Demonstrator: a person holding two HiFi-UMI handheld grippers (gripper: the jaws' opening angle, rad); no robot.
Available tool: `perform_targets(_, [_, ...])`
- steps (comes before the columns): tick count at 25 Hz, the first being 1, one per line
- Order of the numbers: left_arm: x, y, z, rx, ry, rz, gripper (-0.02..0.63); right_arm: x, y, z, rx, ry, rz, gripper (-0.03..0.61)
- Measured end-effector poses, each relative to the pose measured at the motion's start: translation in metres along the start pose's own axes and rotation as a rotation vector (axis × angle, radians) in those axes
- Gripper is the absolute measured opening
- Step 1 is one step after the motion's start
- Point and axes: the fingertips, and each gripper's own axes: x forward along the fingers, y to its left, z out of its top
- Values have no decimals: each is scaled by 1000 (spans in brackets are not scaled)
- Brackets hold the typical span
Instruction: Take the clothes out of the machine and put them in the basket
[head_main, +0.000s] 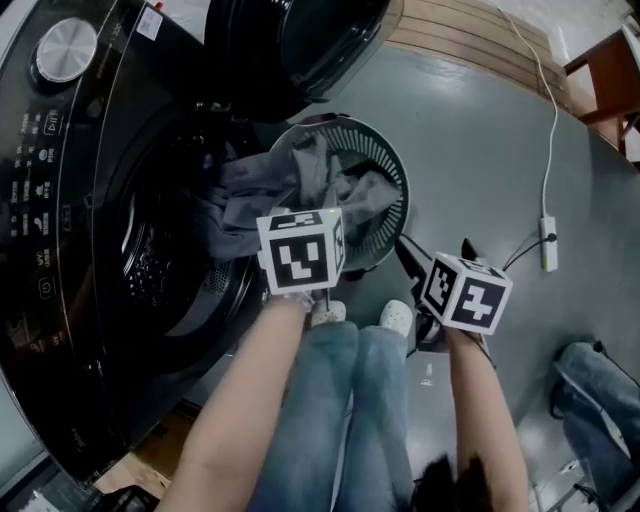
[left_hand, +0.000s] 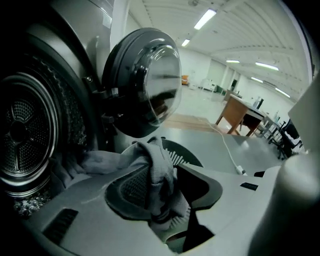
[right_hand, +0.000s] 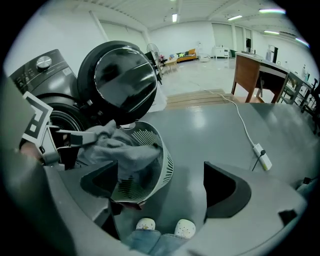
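The black washing machine (head_main: 60, 180) stands at left with its round door (head_main: 300, 40) swung open. A grey garment (head_main: 300, 185) trails from the drum (left_hand: 20, 130) over the rim of the round slatted basket (head_main: 395, 165). My left gripper (head_main: 300, 250) hangs over the basket's near-left edge. In the left gripper view the garment (left_hand: 160, 165) hangs between its parted jaws, lying against the left pad (left_hand: 127, 185) with a dark gap on the other side. My right gripper (head_main: 438, 255) is open and holds nothing, just right of the basket (right_hand: 160, 160).
A white power strip (head_main: 548, 243) and its cable lie on the grey floor to the right. The person's white shoes (head_main: 395, 317) stand just in front of the basket. A wooden table (right_hand: 255, 75) stands farther back, and blue denim (head_main: 600, 390) lies at lower right.
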Motion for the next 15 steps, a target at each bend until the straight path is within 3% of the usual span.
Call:
perform_targets(3, [3, 22, -13, 52, 9, 64, 232, 12, 8, -2, -10, 2, 9, 532])
perform_targets(9, [-4, 70, -38, 85, 66, 170, 321, 26, 29, -17, -45, 39, 34, 532])
perform_targets(15, [-20, 142, -60, 108, 127, 349, 444, 32, 49, -26, -73, 66, 51, 532])
